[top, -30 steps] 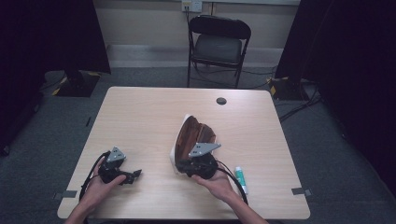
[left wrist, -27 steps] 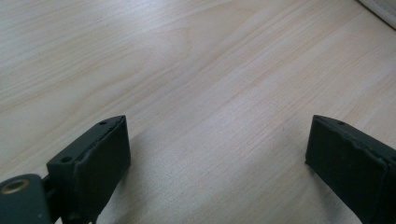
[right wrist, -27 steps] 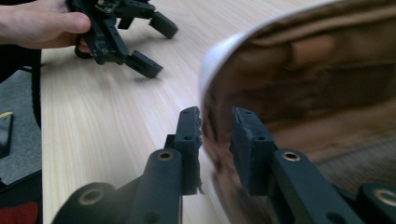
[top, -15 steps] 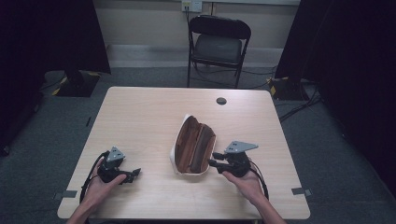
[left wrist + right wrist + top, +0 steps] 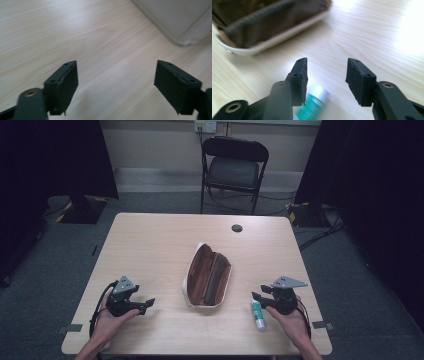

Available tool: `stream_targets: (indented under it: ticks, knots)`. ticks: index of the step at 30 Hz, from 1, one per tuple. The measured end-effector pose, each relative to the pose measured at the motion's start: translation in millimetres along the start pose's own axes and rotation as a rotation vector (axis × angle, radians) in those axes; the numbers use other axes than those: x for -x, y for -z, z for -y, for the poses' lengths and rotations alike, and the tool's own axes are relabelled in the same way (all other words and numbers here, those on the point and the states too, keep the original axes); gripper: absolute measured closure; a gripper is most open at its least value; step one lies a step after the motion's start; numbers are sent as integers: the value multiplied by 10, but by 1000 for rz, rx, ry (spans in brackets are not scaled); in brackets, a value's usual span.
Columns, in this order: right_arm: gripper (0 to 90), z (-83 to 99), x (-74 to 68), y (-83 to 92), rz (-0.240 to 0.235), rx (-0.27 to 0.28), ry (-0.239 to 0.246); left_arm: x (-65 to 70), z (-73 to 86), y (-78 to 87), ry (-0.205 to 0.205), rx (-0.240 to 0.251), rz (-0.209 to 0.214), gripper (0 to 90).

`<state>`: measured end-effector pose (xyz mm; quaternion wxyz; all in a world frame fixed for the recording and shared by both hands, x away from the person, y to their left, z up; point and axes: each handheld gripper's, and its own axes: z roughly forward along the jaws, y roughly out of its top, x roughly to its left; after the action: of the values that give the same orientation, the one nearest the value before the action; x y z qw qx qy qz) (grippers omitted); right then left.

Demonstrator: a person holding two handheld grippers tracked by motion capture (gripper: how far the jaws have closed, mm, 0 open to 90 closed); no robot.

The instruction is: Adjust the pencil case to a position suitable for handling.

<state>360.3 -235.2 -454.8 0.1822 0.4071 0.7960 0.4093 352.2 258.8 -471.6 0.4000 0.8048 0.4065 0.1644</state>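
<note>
An open pouch (image 5: 207, 276), white outside and brown inside, lies in the middle of the wooden table (image 5: 150, 245). In the right gripper view the pouch (image 5: 269, 22) is at the upper left, and its white corner (image 5: 180, 20) reaches into the left gripper view. A green and white tube (image 5: 257, 315) lies right of the pouch. My right gripper (image 5: 256, 299) hovers just above that tube (image 5: 312, 105); its jaws have just been opening, and my right gripper (image 5: 327, 65) holds nothing. My left gripper (image 5: 146, 305) rests at the front left, pointing at the pouch. Its jaws have just been closing, but my left gripper (image 5: 116, 67) stands open over bare wood.
A small black round cap (image 5: 237, 228) sits in the table's far edge area. A black folding chair (image 5: 234, 167) stands behind the table. Cables run over the floor at the right (image 5: 320, 232). Dark curtains hang on both sides.
My right hand has left the pouch and moved right to the table's front right. The pouch has sunk flatter and lies open. The green tube has come into sight. The left hand barely moved.
</note>
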Motion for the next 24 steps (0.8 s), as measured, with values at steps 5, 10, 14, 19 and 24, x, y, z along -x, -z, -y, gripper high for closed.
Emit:
stream_targets:
  ticks: [5, 10, 14, 19, 24]
  knots:
    - [493, 137, 190, 95, 54, -16, -26, 183, -188, 121, 4, 104, 44, 239]
    - [451, 328, 357, 92, 128, -58, -42, 374, -342, 98, -28, 125, 92, 239]
    - [365, 403, 455, 70, 139, -95, -85, 492, -485, 56, -55, 121, 116, 254]
    - [295, 423, 497, 27, 181, -112, -97, 571, -688, -46, -75, 142, 124, 279]
    - [271, 439, 470, -26, 194, -134, -90, 673, -758, -222, -62, 132, 112, 333]
